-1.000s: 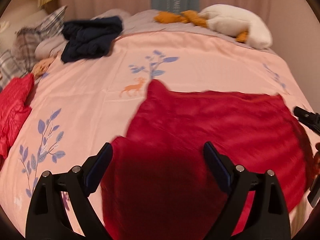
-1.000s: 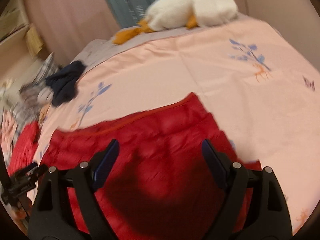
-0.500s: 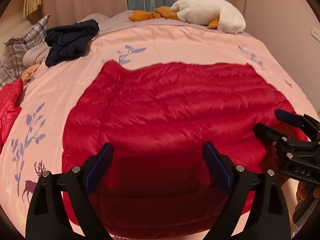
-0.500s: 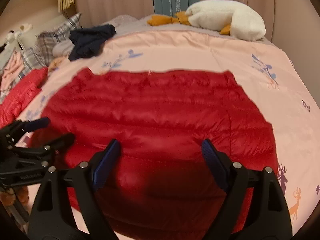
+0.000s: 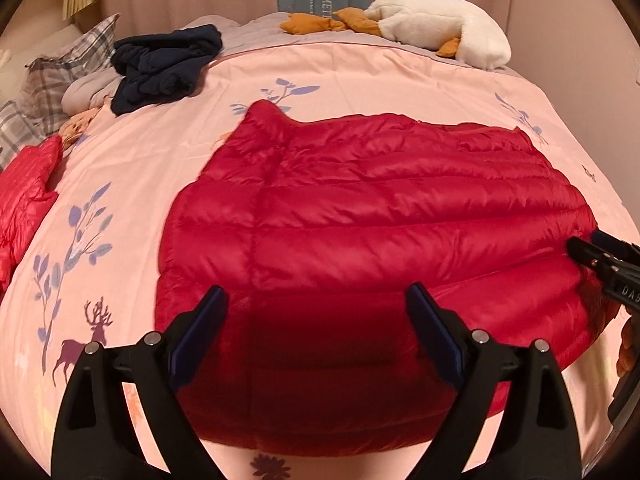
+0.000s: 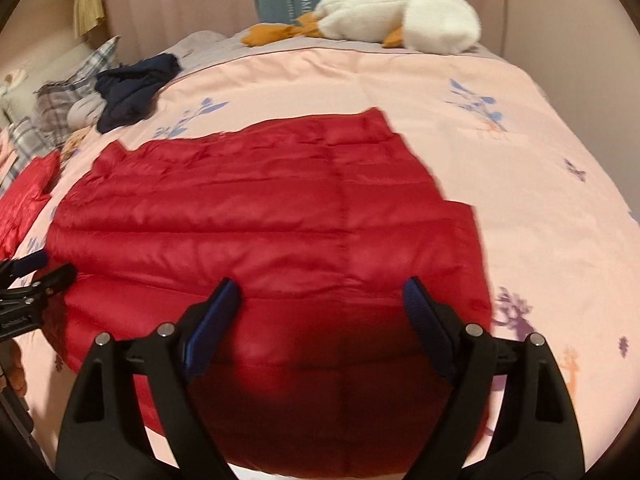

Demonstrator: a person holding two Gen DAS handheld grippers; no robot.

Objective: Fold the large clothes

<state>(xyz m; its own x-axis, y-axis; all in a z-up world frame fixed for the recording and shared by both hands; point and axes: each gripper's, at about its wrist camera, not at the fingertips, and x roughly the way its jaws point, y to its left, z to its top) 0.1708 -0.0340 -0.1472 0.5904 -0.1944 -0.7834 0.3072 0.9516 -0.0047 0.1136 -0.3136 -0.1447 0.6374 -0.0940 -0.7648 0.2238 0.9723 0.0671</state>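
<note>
looking through the left wrist view: red quilted puffer jacket [image 5: 372, 216] spread flat across the middle of the pink duvet printed with blue leaves and deer [image 5: 132, 168], its near hem under the left gripper [image 5: 316, 328]. jaws wide, nothing between them, hovering just above the fabric. no containers anywhere here. compared with a second ago, sharper and flatter, where it was then a blurred heap with one corner raised; since half a second ago, framed a little further right. right gripper [image 5: 600, 256] poking in at the right edge over the jacket's side, with fingertips [image 5: 626, 348] of a hand below it. beyond: dark navy bundle of clothing [image 5: 164, 68] near the plaid pillows [image 5: 60, 76], second red padded garment [image 5: 24, 196] at the left edge, white plush goose with orange feet [image 5: 432, 32] at the far end.

turning to the right wrist view, somewhat blurred: same red jacket [image 6: 260, 220] filling the centre of the duvet [image 6: 540, 200]. right gripper [image 6: 320, 312] spread wide and empty, above the near hem. a second ago, only a tilted corner of the jacket in sight. left gripper [image 6: 36, 276] at the left edge, beside the jacket's side, its opening hard to judge from here. navy bundle [image 6: 132, 88] and goose [image 6: 400, 16] well apart from the jacket, nothing lying on it.
</note>
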